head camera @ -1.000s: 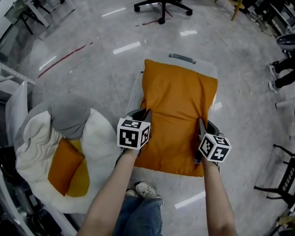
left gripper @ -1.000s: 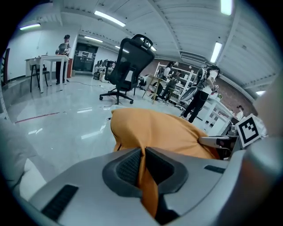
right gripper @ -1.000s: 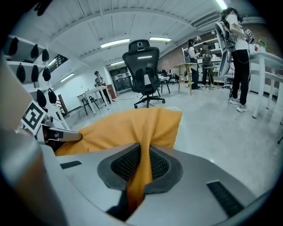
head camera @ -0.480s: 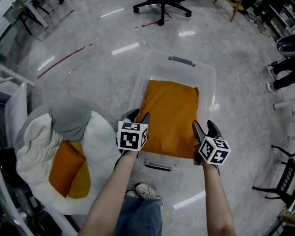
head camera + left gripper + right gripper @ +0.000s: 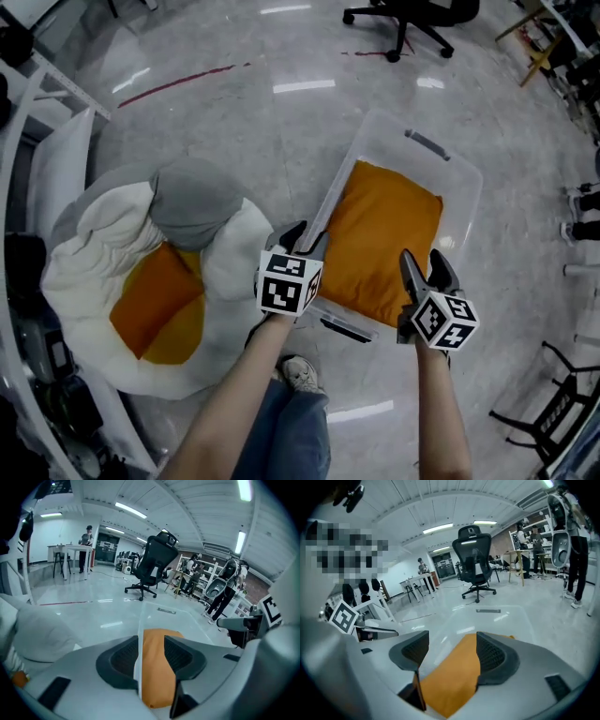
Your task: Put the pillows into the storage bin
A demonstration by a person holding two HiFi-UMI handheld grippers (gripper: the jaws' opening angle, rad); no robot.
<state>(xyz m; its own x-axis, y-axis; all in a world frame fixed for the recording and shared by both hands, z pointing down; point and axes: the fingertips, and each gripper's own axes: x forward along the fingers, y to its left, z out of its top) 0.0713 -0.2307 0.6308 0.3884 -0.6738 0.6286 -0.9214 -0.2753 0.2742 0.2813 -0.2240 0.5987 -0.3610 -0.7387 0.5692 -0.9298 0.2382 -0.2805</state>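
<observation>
Orange pillow (image 5: pixel 389 239) has dropped into the bin (image 5: pixel 398 141), its near-left corner hidden.

We hold both grippers open, low in the middle of the frame.
Our left gripper (image 5: pixel 307 240) and right gripper (image 5: pixel 424 263) tilt forward and down on bare forearms (image 5: pixel 236 394); both jaws have just been opening, with nothing pressed between them.

Blue jeans (image 5: pixel 292 433), pale sneaker (image 5: pixel 302 373); black left tongs (image 5: pixel 310 235) and right tongs (image 5: pixel 424 259) bear white square-marked cubes (image 5: pixel 289 284).
</observation>
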